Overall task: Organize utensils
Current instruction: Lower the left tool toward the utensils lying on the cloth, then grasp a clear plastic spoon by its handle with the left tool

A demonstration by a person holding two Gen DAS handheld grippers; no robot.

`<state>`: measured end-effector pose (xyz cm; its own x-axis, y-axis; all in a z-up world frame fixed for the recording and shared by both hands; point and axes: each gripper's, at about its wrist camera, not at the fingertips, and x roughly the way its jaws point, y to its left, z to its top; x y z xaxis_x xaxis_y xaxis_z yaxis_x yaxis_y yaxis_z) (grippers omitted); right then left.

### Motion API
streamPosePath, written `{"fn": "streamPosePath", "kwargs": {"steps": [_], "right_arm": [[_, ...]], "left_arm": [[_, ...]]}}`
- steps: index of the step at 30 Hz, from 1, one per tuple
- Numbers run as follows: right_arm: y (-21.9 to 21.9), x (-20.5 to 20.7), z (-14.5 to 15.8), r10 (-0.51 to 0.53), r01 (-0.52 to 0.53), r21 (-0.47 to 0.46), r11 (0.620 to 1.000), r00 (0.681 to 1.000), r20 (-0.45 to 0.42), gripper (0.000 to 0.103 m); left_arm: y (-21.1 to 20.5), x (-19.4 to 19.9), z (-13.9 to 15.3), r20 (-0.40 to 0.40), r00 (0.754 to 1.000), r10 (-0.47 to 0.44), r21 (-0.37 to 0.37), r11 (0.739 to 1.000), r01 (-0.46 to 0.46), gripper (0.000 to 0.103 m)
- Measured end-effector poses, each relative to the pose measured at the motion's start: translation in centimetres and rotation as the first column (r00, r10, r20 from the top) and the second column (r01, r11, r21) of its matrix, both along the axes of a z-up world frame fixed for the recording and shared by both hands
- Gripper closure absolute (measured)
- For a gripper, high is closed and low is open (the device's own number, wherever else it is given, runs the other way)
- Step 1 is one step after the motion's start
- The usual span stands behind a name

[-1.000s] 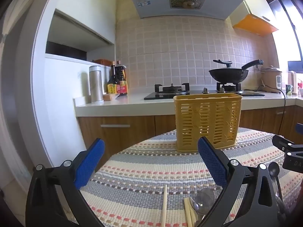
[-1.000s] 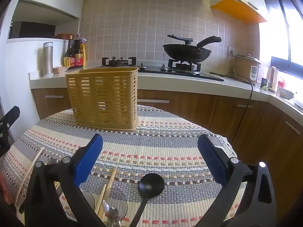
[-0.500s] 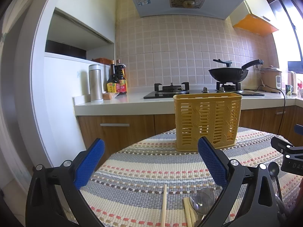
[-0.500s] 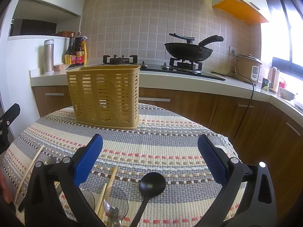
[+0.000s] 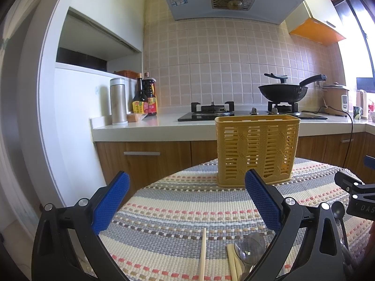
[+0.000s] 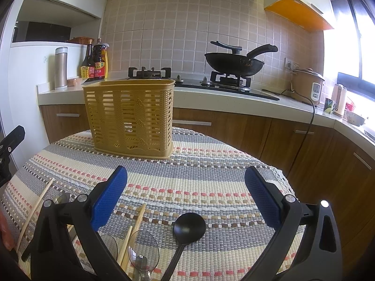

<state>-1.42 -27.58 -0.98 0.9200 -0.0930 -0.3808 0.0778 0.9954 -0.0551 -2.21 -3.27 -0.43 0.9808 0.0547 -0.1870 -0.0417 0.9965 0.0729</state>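
A round worktop [image 6: 211, 178] covered in a striped woven cloth stands in a kitchen, seen from two hand-held grippers.

At the near left of the right wrist view a single wooden chopstick [image 6: 35, 208] lies alone on the cloth. Beside it, partly behind the gripper frame, are clear plastic spoons [image 6: 143, 245] with a pair of chopsticks [image 6: 134, 224] lying against them. Just right of these lies a black ladle [image 6: 187, 229], bowl pointing away.

All of these look light and stiff. The clear spoons are likely smooth and slippery, so a hold on the handle near the bowl seems best. The chopsticks are thin and would probably roll, so pinching them mid-length across the shaft seems safest. The ladle's slim handle is the natural place to grip.

Further back, near the far edge, an empty yellow slotted utensil basket [image 6: 131, 117] stands upright, well apart from the utensils.

The left gripper [image 5: 185, 201] has its blue fingers [image 5: 110, 203] spread wide, holding nothing. The right gripper [image 6: 185, 196] is likewise wide apart and empty.

Compared with a second ago, both cameras have risen or tilted slightly, so the basket sits a touch lower in view. Nothing on the cloth has moved, and both grippers have stayed just as wide.
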Motion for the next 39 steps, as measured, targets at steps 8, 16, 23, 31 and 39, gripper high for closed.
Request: {"fn": "streamPosePath", "kwargs": {"steps": [8, 16, 23, 31, 39], "right_arm": [[0.0, 0.0, 0.0, -0.001, 0.001, -0.001, 1.0, 1.0, 0.001, 0.007], [-0.3, 0.1, -0.1, -0.012, 0.012, 0.001, 1.0, 1.0, -0.017, 0.007], [-0.6, 0.5, 0.0, -0.031, 0.031, 0.005, 1.0, 0.998, -0.049, 0.007], [-1.0, 0.9, 1.3, -0.116, 0.11, -0.053, 0.992, 0.985, -0.126, 0.007], [-2.2, 2.0, 3.0, -0.085, 0.092, 0.016, 0.996, 0.96, -0.267, 0.01]], "left_arm": [[0.1, -0.1, 0.0, 0.0, 1.0, 0.0, -0.001, 1.0, 0.0, 0.007], [0.2, -0.1, 0.0, -0.002, 1.0, 0.001, -0.005, 1.0, -0.001, 0.008], [0.5, 0.2, 0.0, -0.022, 0.999, -0.03, -0.031, 0.999, 0.029, 0.008], [5.1, 2.0, 2.2, -0.178, 0.966, -0.189, -0.097, 0.98, 0.174, 0.008], [7.1, 6.5, 0.5, -0.575, 0.708, -0.411, -0.259, 0.912, 0.319, 0.025]]}}
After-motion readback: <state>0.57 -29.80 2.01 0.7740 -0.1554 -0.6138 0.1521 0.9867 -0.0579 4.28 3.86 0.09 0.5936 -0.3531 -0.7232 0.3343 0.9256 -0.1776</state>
